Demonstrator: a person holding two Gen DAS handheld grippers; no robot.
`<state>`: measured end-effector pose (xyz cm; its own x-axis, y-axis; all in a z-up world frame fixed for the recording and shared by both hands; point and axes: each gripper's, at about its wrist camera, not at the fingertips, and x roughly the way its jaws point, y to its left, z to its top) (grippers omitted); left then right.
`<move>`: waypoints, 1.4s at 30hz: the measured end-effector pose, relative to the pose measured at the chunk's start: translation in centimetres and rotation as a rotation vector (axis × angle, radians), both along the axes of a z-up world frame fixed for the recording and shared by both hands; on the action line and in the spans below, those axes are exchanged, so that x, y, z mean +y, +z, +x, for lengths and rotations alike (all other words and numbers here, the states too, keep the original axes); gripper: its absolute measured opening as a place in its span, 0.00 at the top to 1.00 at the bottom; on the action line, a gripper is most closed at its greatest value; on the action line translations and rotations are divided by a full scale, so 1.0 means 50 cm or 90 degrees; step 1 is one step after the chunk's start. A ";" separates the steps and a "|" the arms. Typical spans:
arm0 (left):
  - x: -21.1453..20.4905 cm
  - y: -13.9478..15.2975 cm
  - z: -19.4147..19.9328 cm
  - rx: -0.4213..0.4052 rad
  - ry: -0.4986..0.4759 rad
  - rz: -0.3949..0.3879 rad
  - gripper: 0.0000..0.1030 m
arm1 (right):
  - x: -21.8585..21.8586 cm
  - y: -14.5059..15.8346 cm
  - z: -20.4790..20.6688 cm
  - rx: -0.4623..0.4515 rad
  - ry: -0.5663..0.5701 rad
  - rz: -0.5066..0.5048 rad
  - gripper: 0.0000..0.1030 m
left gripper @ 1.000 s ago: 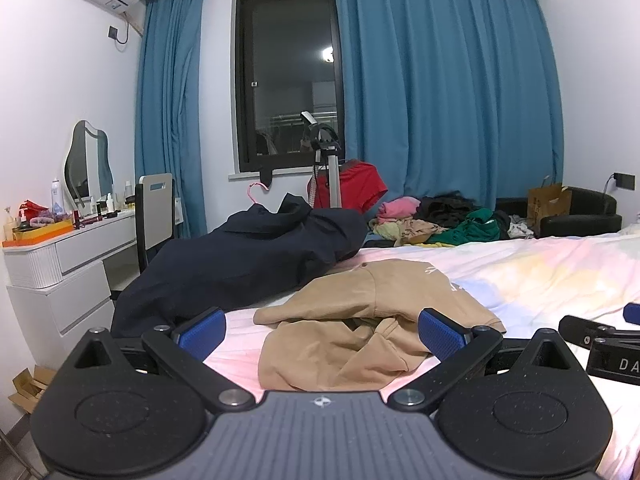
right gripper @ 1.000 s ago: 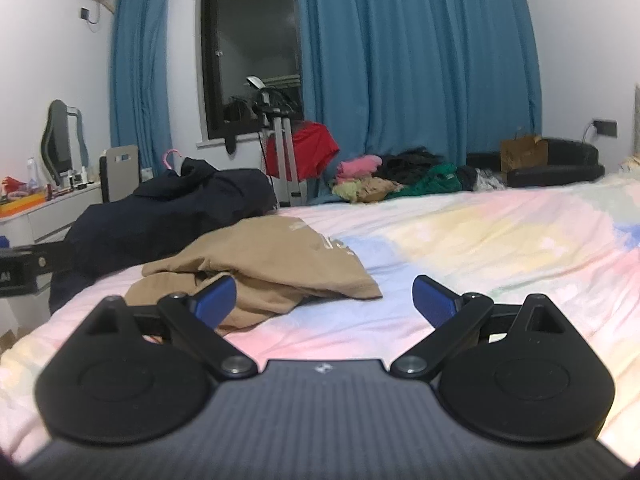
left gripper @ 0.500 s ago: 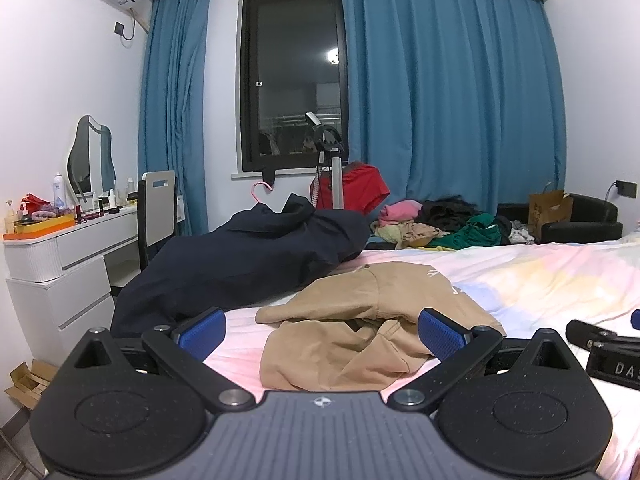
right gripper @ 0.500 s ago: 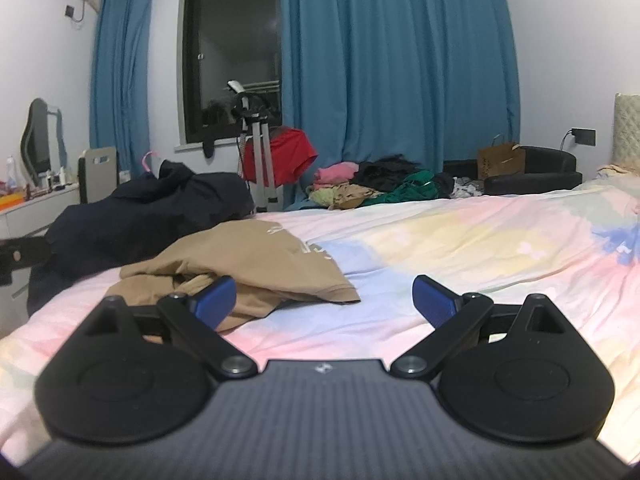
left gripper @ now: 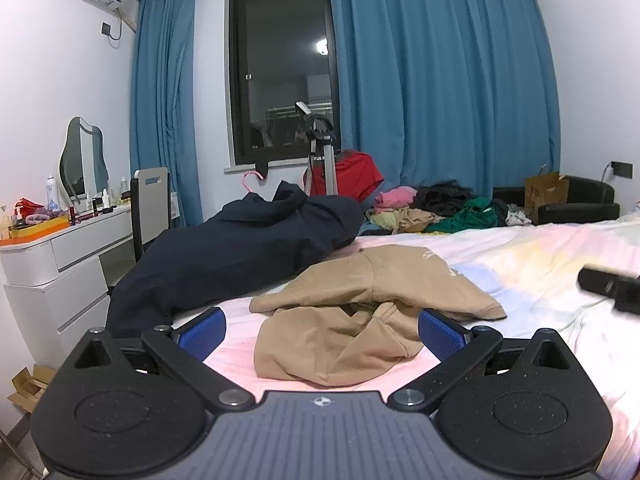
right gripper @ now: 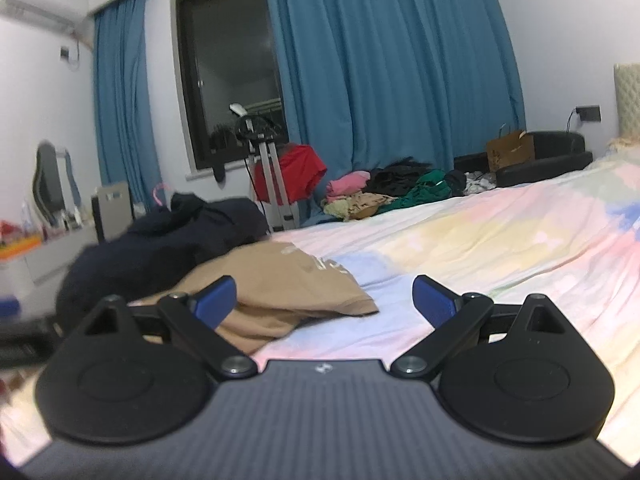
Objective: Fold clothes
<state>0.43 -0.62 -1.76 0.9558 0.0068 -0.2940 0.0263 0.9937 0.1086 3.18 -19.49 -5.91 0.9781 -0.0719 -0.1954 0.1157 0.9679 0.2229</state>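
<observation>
Right of the tan shirt's (right gripper: 280, 280) hem, bed sheet (right gripper: 480, 248) lies bare.

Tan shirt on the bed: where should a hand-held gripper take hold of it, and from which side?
Probably the flat hem corner of the tan shirt, approached from the right side, low along the bedsheet. That edge lies thin and exposed there; the nearer part is bunched up.

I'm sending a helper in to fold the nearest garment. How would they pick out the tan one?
On the pastel bed, near its left edge, the tan sweatshirt lies crumpled just ahead of the open left gripper. A dark navy jacket is heaped behind it; the tan one is lighter, with pale lettering.
</observation>
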 end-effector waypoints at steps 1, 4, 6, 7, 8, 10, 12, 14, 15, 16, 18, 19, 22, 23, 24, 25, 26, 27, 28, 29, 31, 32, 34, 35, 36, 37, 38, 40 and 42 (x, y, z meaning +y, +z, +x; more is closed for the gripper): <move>0.002 -0.003 0.005 0.003 0.003 0.001 0.00 | -0.007 0.010 0.006 -0.004 0.004 0.010 0.07; 0.009 -0.010 0.025 0.017 0.011 0.004 0.00 | -0.027 0.042 0.025 -0.018 0.018 0.040 0.07; 0.013 -0.014 0.045 0.032 0.016 0.001 0.00 | -0.040 0.063 0.038 -0.027 0.027 0.059 0.07; 0.014 -0.016 0.056 0.042 0.015 -0.004 0.00 | -0.047 0.073 0.044 -0.032 0.031 0.069 0.07; 0.017 -0.018 0.068 0.053 0.016 -0.012 0.00 | -0.056 0.091 0.052 -0.041 0.032 0.075 0.07; 0.024 -0.021 0.091 0.073 0.016 -0.027 0.00 | -0.072 0.128 0.073 -0.054 0.041 0.072 0.07; 0.027 -0.027 0.115 0.088 0.012 -0.031 0.00 | -0.082 0.155 0.094 -0.067 0.051 0.053 0.07; 0.020 -0.037 0.142 0.109 0.005 -0.016 0.00 | -0.092 0.171 0.112 -0.074 0.061 0.028 0.07; 0.014 -0.042 0.156 0.121 -0.001 -0.004 0.00 | -0.096 0.173 0.120 -0.075 0.064 0.013 0.07; 0.009 -0.048 0.170 0.132 -0.008 0.009 0.00 | -0.101 0.165 0.123 -0.073 0.064 0.005 0.07; -0.005 -0.061 0.204 0.155 -0.032 0.033 0.00 | -0.115 0.136 0.124 -0.063 0.053 0.004 0.07; -0.013 -0.067 0.222 0.164 -0.042 0.046 0.00 | -0.122 0.120 0.126 -0.052 0.050 0.016 0.07; -0.046 -0.092 0.284 0.172 -0.071 0.113 0.00 | -0.145 0.080 0.134 -0.015 0.060 0.060 0.07; -0.059 -0.101 0.302 0.166 -0.080 0.143 0.00 | -0.152 0.076 0.137 -0.012 0.059 0.068 0.07; -0.073 -0.109 0.320 0.159 -0.090 0.174 0.00 | -0.159 0.075 0.136 -0.015 0.048 0.069 0.07; -0.087 -0.120 0.333 0.152 -0.099 0.201 0.00 | -0.165 0.075 0.134 -0.019 0.034 0.069 0.07; -0.100 -0.129 0.351 0.151 -0.110 0.219 0.00 | -0.172 0.071 0.134 -0.021 0.020 0.070 0.07; -0.113 -0.137 0.369 0.152 -0.121 0.236 0.00 | -0.179 0.067 0.133 -0.023 0.006 0.071 0.07; -0.122 -0.145 0.388 0.153 -0.133 0.248 0.00 | -0.189 0.059 0.135 -0.018 -0.005 0.077 0.07; -0.132 -0.155 0.407 0.155 -0.148 0.257 0.01 | -0.198 0.050 0.138 -0.014 -0.016 0.083 0.07; -0.149 -0.171 0.438 0.156 -0.168 0.272 0.03 | -0.216 0.026 0.148 0.007 -0.035 0.107 0.07; -0.158 -0.179 0.452 0.156 -0.177 0.279 0.04 | -0.226 0.014 0.155 0.018 -0.044 0.120 0.07; -0.172 -0.193 0.485 0.155 -0.189 0.283 0.06 | -0.233 -0.002 0.168 0.034 -0.059 0.134 0.07; -0.179 -0.200 0.501 0.154 -0.195 0.285 0.07 | -0.237 -0.011 0.175 0.042 -0.066 0.141 0.07; -0.186 -0.206 0.518 0.160 -0.202 0.286 0.09 | -0.241 -0.019 0.181 0.050 -0.073 0.148 0.07; -0.191 -0.210 0.534 0.166 -0.208 0.282 0.12 | -0.245 -0.027 0.188 0.058 -0.080 0.155 0.07; -0.197 -0.213 0.550 0.172 -0.214 0.279 0.14 | -0.244 -0.032 0.193 0.060 -0.083 0.157 0.07; -0.207 -0.214 0.574 0.180 -0.230 0.269 0.16 | -0.241 -0.041 0.207 0.067 -0.091 0.161 0.07; -0.213 -0.208 0.588 0.180 -0.249 0.255 0.19 | -0.237 -0.053 0.222 0.076 -0.093 0.163 0.07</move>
